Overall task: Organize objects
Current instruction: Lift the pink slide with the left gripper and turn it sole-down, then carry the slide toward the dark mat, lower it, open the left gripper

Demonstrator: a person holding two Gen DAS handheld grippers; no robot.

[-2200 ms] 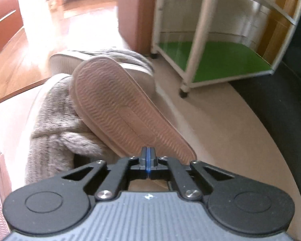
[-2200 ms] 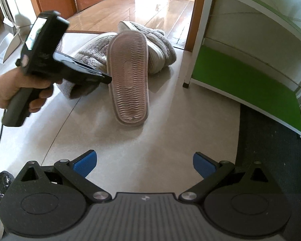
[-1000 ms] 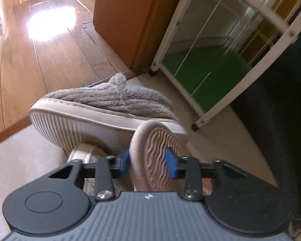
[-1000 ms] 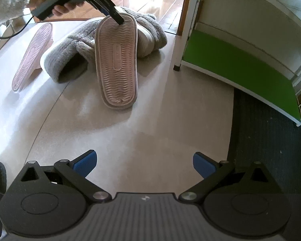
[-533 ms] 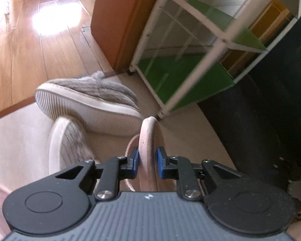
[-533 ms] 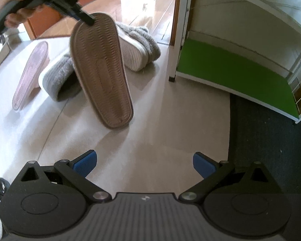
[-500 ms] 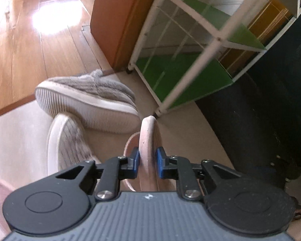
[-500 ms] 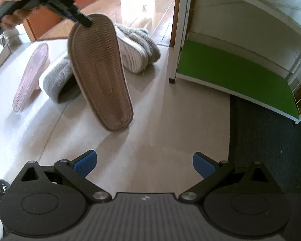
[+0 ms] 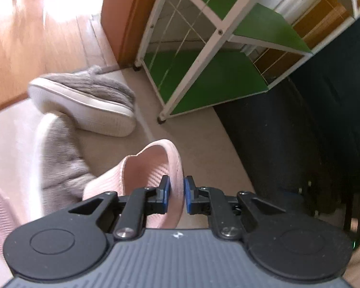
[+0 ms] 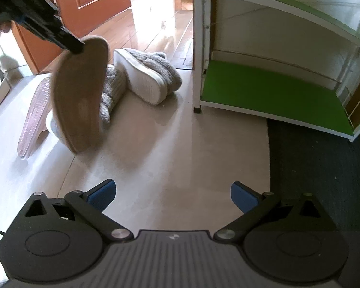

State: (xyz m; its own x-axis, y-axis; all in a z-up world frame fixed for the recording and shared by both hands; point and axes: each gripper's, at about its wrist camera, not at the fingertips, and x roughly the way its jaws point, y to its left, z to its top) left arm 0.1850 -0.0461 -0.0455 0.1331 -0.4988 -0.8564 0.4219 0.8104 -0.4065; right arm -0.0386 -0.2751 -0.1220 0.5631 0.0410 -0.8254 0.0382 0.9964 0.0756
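Note:
My left gripper (image 9: pixel 175 195) is shut on the edge of a pink slide sandal (image 9: pixel 146 172) and holds it off the floor. In the right wrist view the same sandal (image 10: pixel 80 96) hangs sole-out from the left gripper (image 10: pixel 70 44) at upper left. Two grey fuzzy slippers lie on the beige floor: one on its side (image 10: pixel 147 76) near the shelf leg, one (image 10: pixel 111 88) partly hidden behind the lifted sandal. A second pink sandal (image 10: pixel 33 117) lies sole-up at left. My right gripper (image 10: pixel 172 193) is open and empty over bare floor.
A white-framed shoe rack with green shelves (image 10: pixel 271 91) stands at right, also in the left wrist view (image 9: pixel 216 76). A dark mat (image 10: pixel 319 168) lies in front of it. A brown door (image 10: pixel 88 0) and wooden floor lie behind.
The left gripper has lifted the pink sandal higher and turned it, so its strap side now faces the left camera. The right gripper has moved closer to the slippers and the rack, still open.

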